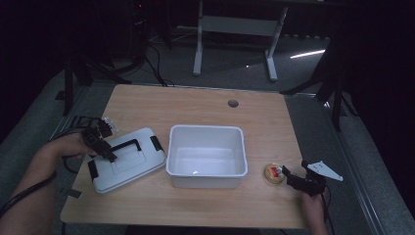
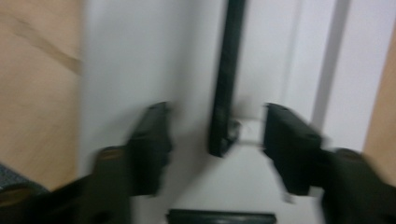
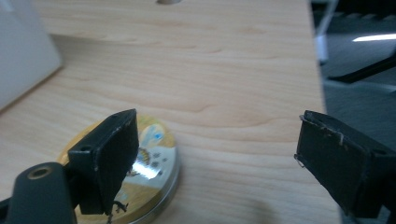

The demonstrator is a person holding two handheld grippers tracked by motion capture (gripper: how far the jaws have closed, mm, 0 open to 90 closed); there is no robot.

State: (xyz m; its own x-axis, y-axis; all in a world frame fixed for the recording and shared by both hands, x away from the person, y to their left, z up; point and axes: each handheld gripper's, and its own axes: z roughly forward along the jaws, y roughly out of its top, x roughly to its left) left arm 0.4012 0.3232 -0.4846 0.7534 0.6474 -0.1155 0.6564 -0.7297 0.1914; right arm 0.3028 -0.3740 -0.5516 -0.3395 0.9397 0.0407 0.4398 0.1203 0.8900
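Observation:
A white lid point(image 1: 128, 164) with a black handle point(image 1: 126, 145) and black end clips lies flat on the wooden table point(image 1: 195, 105), left of an empty white bin point(image 1: 205, 128). My left gripper point(image 1: 105, 149) sits low over the lid's left part. In the left gripper view, blurred, its jaws point(image 2: 218, 112) stand apart on either side of the handle point(image 2: 226, 70) without pressing it. My right gripper point(image 1: 292, 177) is open at the table's right front, beside a round printed tin point(image 1: 274, 173). In the right gripper view the left fingertip overlaps the tin point(image 3: 154, 154).
The bin's corner point(image 3: 23, 51) shows at the left of the right gripper view. A cable hole point(image 1: 233, 103) sits near the table's far edge. Dark floor, a white desk frame point(image 1: 235, 29) and stands lie beyond the table.

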